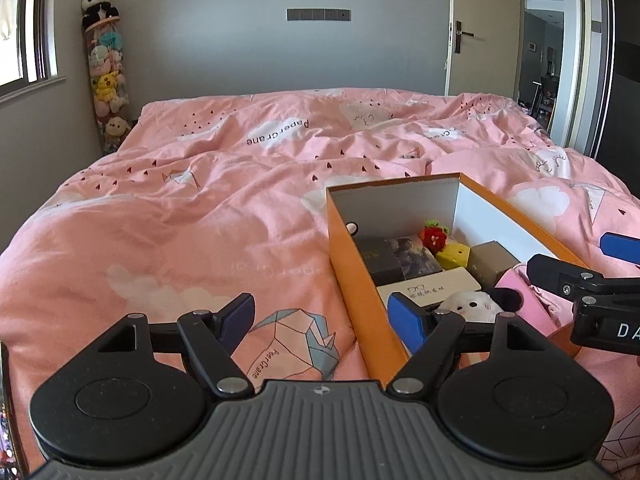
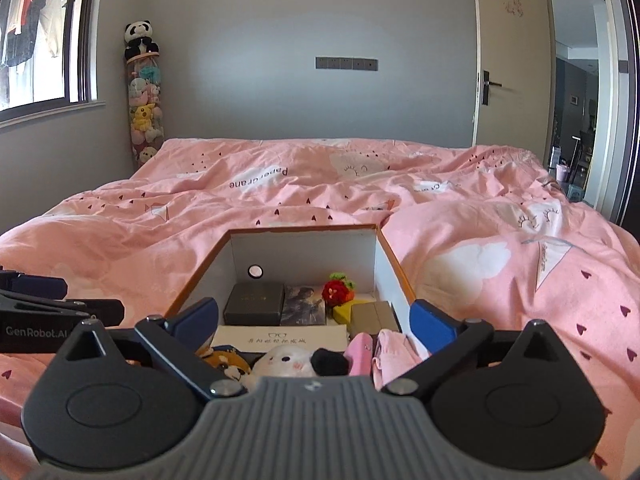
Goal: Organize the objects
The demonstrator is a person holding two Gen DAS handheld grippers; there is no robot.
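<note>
Pink patterned bedding [image 2: 480, 240] carries an orange open-topped cardboard box [image 1: 352, 276] already filled. Both claws, left claw [image 1: 324, 318] and right claw [image 2: 312, 316], are spread wide and empty; opposite walls should be gripped evenly.

Daylit grey-walled bedroom [image 2: 260, 40], pink-quilted bed [image 2: 460, 240], window [image 2: 36, 32].

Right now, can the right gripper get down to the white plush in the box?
Probably yes. The right gripper is open, right above the white plush, which lies uncovered at the near end of the lidless orange box.
</note>
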